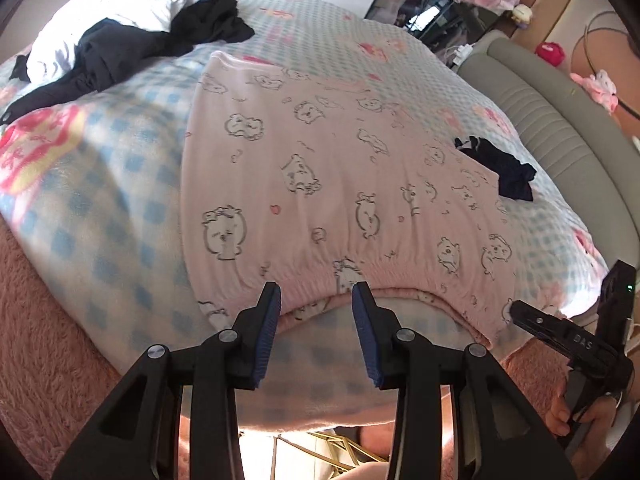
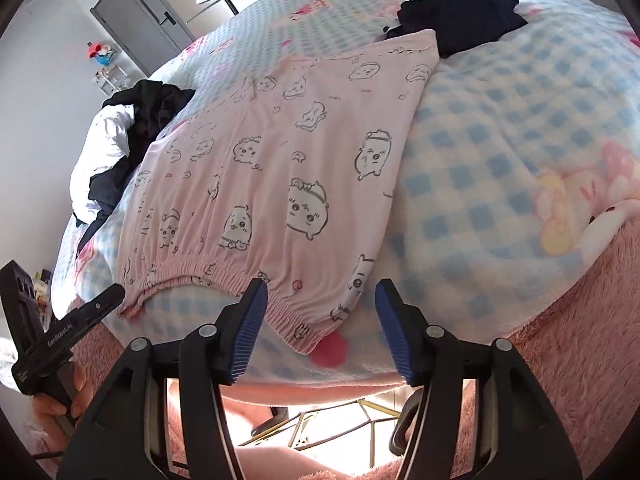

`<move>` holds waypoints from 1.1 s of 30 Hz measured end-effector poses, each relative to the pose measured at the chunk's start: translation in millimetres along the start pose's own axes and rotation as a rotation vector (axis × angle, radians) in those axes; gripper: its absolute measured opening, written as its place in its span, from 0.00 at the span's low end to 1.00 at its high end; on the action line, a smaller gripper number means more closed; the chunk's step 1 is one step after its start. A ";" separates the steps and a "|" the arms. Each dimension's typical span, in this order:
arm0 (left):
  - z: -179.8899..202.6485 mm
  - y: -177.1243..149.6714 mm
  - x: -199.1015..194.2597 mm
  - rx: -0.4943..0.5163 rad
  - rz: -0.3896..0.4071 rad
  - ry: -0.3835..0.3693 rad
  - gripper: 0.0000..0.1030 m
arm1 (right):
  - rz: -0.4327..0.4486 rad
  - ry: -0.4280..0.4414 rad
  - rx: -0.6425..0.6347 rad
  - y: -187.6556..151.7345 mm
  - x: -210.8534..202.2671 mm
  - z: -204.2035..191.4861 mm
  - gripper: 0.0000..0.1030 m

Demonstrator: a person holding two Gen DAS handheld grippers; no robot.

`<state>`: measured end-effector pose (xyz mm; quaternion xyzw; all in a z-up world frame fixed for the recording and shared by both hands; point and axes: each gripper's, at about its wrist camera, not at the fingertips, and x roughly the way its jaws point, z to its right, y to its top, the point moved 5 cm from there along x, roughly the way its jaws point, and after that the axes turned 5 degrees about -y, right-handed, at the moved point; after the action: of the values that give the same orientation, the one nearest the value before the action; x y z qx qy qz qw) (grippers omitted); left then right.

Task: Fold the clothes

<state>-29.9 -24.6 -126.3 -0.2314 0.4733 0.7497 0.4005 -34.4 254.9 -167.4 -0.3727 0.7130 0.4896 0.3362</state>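
With pink cartoon-print pyjama shorts [image 1: 320, 184] spread flat for folding, my left hand-held gripper [image 1: 316, 300] and right hand-held gripper [image 2: 320, 300] hover released at the waistband, lower centre.

Soft, even daylight; strong fisheye bending with dark corners, slight blur toward the edges.

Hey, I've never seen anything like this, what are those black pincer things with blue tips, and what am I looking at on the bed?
A person holds a two-finger grabbing tool in each hand, each carrying a camera that looks along its fingers. One picture comes from the left tool, the other from the right tool. Both are open and hold nothing. Before them, pink pajama shorts with cartoon animals lie flat on a blue checked blanket. Beyond lie a small dark garment and a white and black clothes pile.
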 end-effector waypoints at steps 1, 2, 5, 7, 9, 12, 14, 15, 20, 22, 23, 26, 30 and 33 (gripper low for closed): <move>9.9 3.0 8.0 0.022 -0.012 -0.017 0.38 | -0.026 0.005 0.019 0.1 9.5 2.2 0.57; 19.3 5.1 12.5 0.050 -0.027 -0.037 0.38 | -0.062 0.036 0.046 -4.4 16.3 7.4 0.57; 56.9 12.2 20.4 0.181 -0.052 -0.101 0.38 | -0.122 0.169 0.143 -16.6 25.9 17.8 0.57; 81.8 15.3 25.0 0.263 -0.061 -0.154 0.38 | -0.104 0.183 0.178 -17.2 20.8 25.8 0.57; 110.3 13.6 35.8 0.334 -0.113 -0.241 0.38 | -0.062 0.135 0.213 -12.6 7.7 39.7 0.57; 154.1 3.2 55.6 0.439 -0.197 -0.304 0.39 | 0.033 0.046 0.229 -2.0 -24.5 62.6 0.57; 174.0 -6.3 74.1 0.472 -0.276 -0.322 0.41 | 0.053 -0.016 0.222 0.9 -33.1 69.1 0.57; 181.5 -11.1 83.3 0.477 -0.320 -0.328 0.41 | 0.063 -0.045 0.218 2.1 -37.4 72.5 0.57; 198.2 -35.1 104.5 0.473 -0.416 -0.369 0.50 | 0.037 -0.049 0.271 -10.6 -42.0 98.0 0.57; 200.5 -44.9 112.9 0.512 -0.437 -0.328 0.50 | 0.025 -0.045 0.271 -11.6 -38.3 98.8 0.57; 199.3 -47.5 115.5 0.513 -0.440 -0.317 0.50 | 0.019 -0.044 0.270 -12.1 -36.4 99.1 0.57; 195.5 -52.1 120.7 0.492 -0.451 -0.305 0.50 | 0.008 -0.039 0.259 -9.0 -26.9 92.2 0.57; 194.5 -53.0 123.9 0.485 -0.457 -0.295 0.50 | -0.022 -0.030 0.234 -12.0 -16.6 81.9 0.57; 194.3 -54.9 123.9 0.501 -0.441 -0.278 0.47 | -0.033 -0.031 0.223 -15.2 -12.9 77.3 0.57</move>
<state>-49.5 209.3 -158.6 -0.1182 0.5222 0.5303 0.6574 -6.0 327.1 -186.1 -0.3373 0.7515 0.4073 0.3945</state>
